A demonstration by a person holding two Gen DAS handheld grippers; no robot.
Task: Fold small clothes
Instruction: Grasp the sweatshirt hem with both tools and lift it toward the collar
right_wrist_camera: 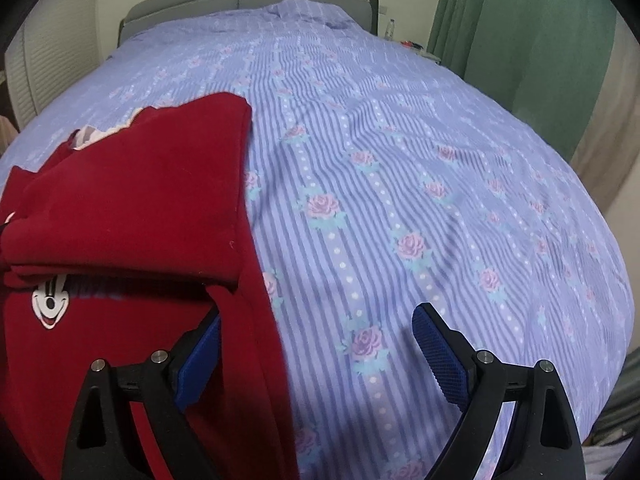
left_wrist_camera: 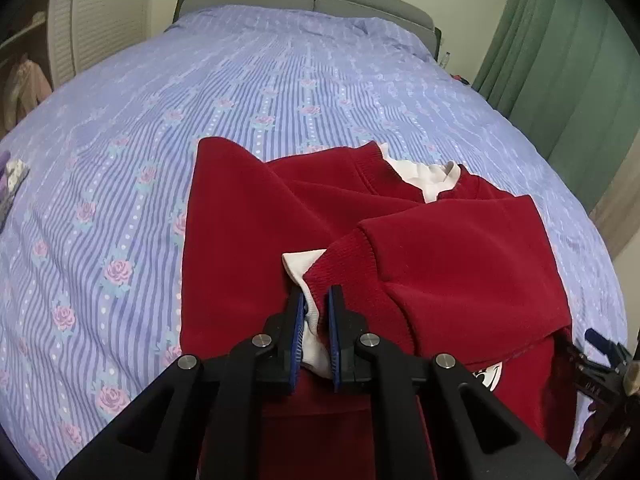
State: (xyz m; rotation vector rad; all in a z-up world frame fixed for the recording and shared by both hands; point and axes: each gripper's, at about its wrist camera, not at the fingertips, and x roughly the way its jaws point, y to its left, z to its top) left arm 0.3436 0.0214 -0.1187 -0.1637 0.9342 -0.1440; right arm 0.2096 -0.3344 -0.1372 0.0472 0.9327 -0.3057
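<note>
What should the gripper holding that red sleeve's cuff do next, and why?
Probably lay the cuff down and let go. The left gripper is shut on the sleeve cuff, which already lies across the red sweater on the bed. The right gripper is open at the sweater's edge, holding nothing.

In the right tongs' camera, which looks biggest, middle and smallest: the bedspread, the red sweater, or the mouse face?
Largest to smallest, as they look in that view:
1. Bedspread
2. Red sweater, though it sits nearer the camera
3. Mouse face
</note>
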